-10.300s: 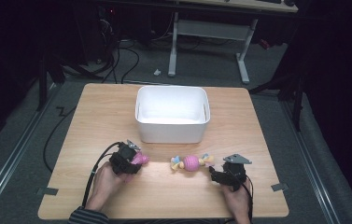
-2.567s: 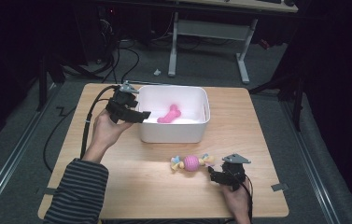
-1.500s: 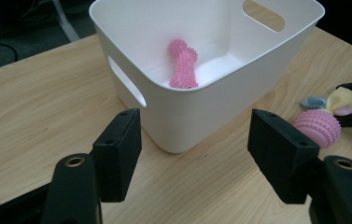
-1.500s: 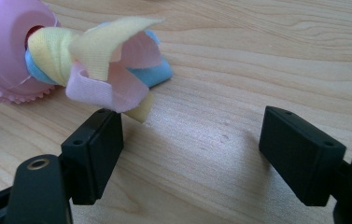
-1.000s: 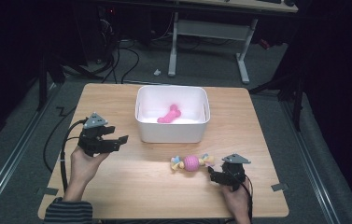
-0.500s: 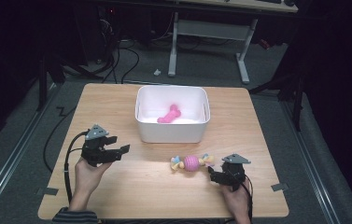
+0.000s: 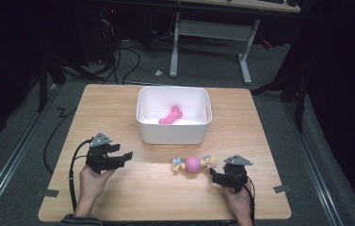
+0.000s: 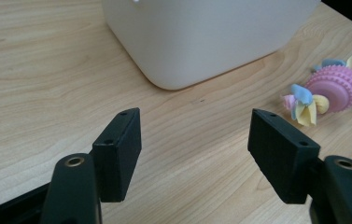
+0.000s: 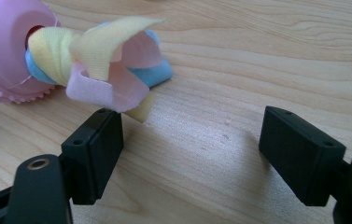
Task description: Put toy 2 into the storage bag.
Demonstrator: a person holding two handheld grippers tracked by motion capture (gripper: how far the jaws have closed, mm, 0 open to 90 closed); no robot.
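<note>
1. Probably the ball toy [image 7: 193, 164] is light, its pink studded ball rubbery and springy, its pastel cloth knots [image 9: 113, 70] soft; the ball's middle looks the surest hold.
2. It lies near the table's [image 7: 118, 197] front edge, right of centre, before the white bin [image 7: 173, 133].
3. The right gripper [image 7: 217, 178], jaws apart and empty, sits just beside it; the left gripper [image 7: 121, 157] is likewise apart.

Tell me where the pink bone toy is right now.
In the high view, the pink bone toy lies inside the white tub at the table's far middle.
</note>
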